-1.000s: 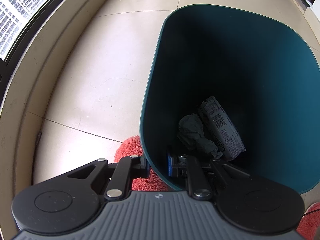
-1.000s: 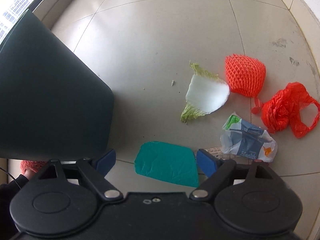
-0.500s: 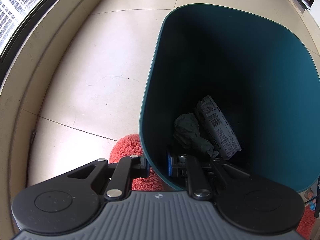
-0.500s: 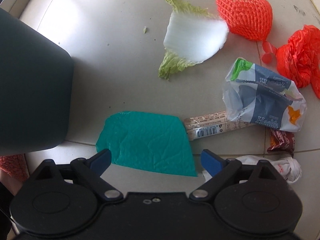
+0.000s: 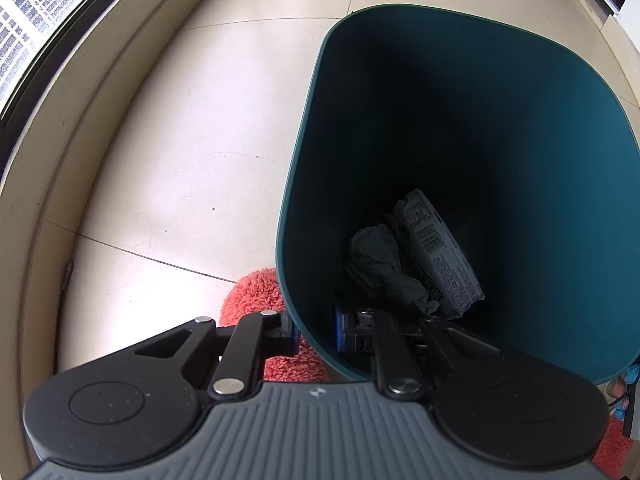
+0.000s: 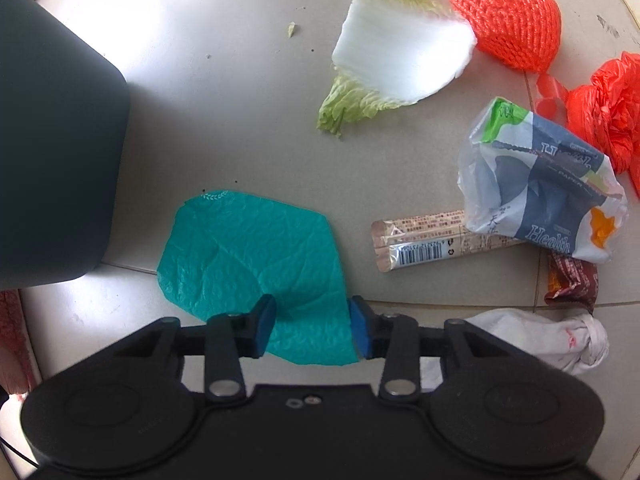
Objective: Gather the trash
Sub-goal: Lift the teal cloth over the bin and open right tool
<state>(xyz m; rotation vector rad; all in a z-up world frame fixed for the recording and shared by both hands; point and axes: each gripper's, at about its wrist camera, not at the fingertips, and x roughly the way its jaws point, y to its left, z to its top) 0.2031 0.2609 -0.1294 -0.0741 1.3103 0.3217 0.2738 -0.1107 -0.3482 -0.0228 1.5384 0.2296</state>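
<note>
The right hand-held gripper [image 6: 310, 330] has narrowed its half-open jaws around the near edge of the flat teal sheet [image 6: 256, 264] on the floor; so thin, it may slip out. The left hand-held gripper [image 5: 316, 330] stays clamped on the bin [image 5: 288, 216] rim.

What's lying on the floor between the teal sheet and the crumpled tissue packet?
In the right wrist view, a tan stick wrapper with a barcode lies between the teal sheet and the tissue packet, its far end tucked under the packet.
</note>
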